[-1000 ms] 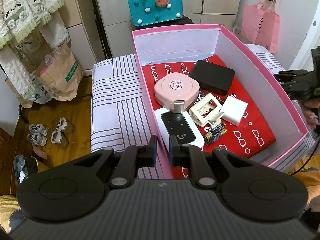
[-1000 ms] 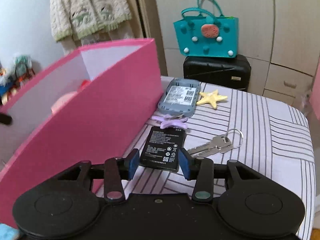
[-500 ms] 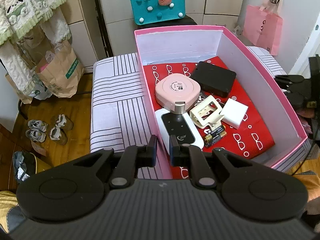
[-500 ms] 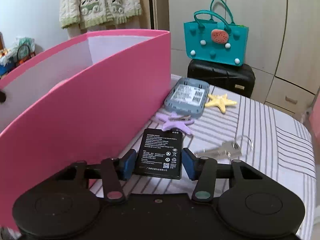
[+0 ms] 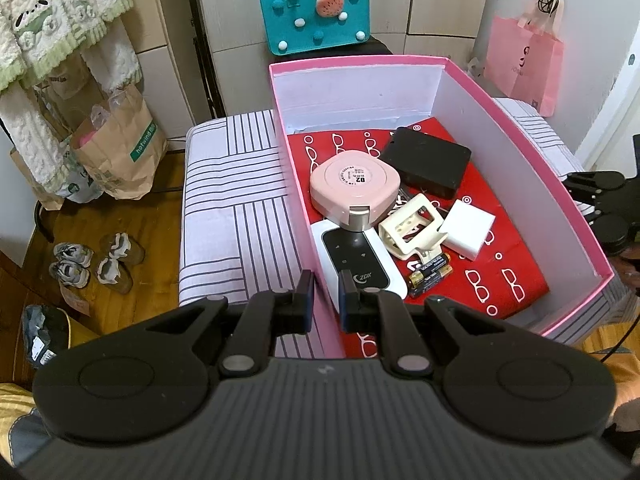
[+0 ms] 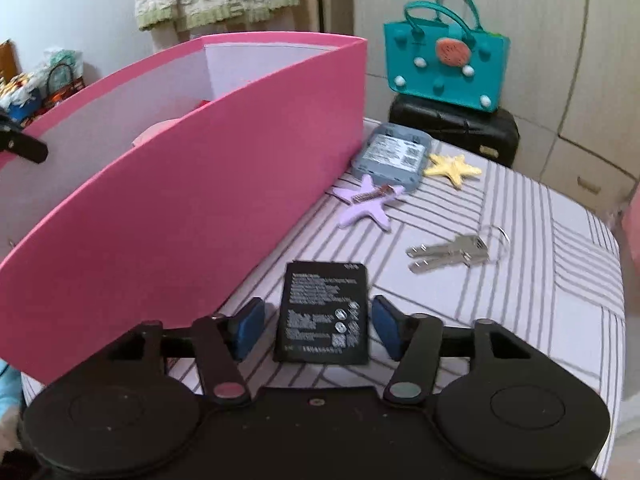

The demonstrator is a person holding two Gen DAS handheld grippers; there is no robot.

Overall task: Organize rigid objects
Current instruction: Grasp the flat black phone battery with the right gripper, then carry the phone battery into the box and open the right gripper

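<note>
A pink box (image 5: 520,128) on a striped cloth holds a pink round case (image 5: 354,184), a black box (image 5: 426,162), a white device (image 5: 360,268), a cream clip (image 5: 412,226), a white cube (image 5: 468,230) and batteries (image 5: 430,274). My left gripper (image 5: 324,300) is nearly shut and empty, over the box's near left wall. My right gripper (image 6: 318,326) is open around a black battery pack (image 6: 324,312), fingers apart from its sides; whether the pack rests on the cloth I cannot tell. The box's pink outer wall (image 6: 192,200) stands to the left of it.
On the cloth beside the box lie keys (image 6: 452,252), a purple star (image 6: 366,204), a yellow star (image 6: 452,168) and a grey device (image 6: 390,156). A teal bag (image 6: 444,64) sits on a black case behind. Shoes (image 5: 96,264) and paper bags (image 5: 116,152) are on the floor at left.
My right gripper's fingers have spread away from the battery pack they were clamping. The view has risen a little. The left gripper has barely moved.
</note>
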